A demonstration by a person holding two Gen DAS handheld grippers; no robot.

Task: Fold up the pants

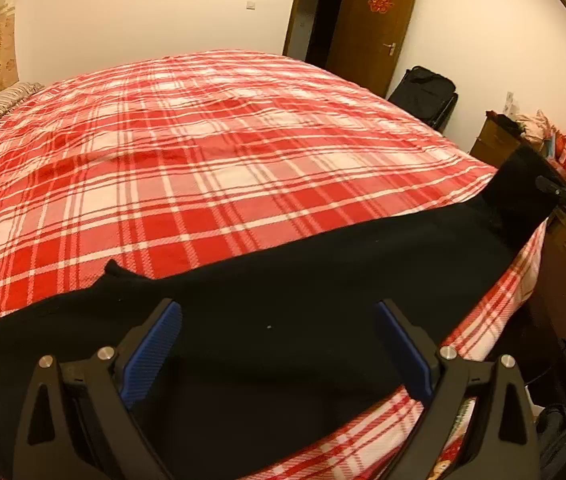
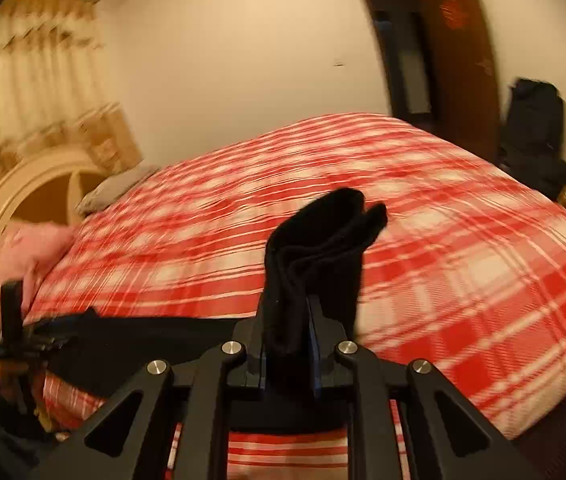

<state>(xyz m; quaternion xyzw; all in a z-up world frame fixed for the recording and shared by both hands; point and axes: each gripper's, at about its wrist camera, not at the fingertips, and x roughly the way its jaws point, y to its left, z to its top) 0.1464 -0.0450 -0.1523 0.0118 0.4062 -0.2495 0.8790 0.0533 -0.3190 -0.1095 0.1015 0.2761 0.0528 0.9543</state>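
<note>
Pants: black, soft cloth — a long band along the bed edge.
Left gripper: ribbed blue fingers wide.
Right gripper: clamped on bunched pants — folds upright.

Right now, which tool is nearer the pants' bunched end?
Right. The right tool is shut on the bunched end of the black pants, lifted above the plaid bed. The left tool is open over the flat stretch of the pants, farther along.

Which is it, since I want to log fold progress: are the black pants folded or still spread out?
Mostly spread: the black pants lie stretched along the plaid bed edge, one end bunched in the shut right gripper; the left gripper is open.
</note>
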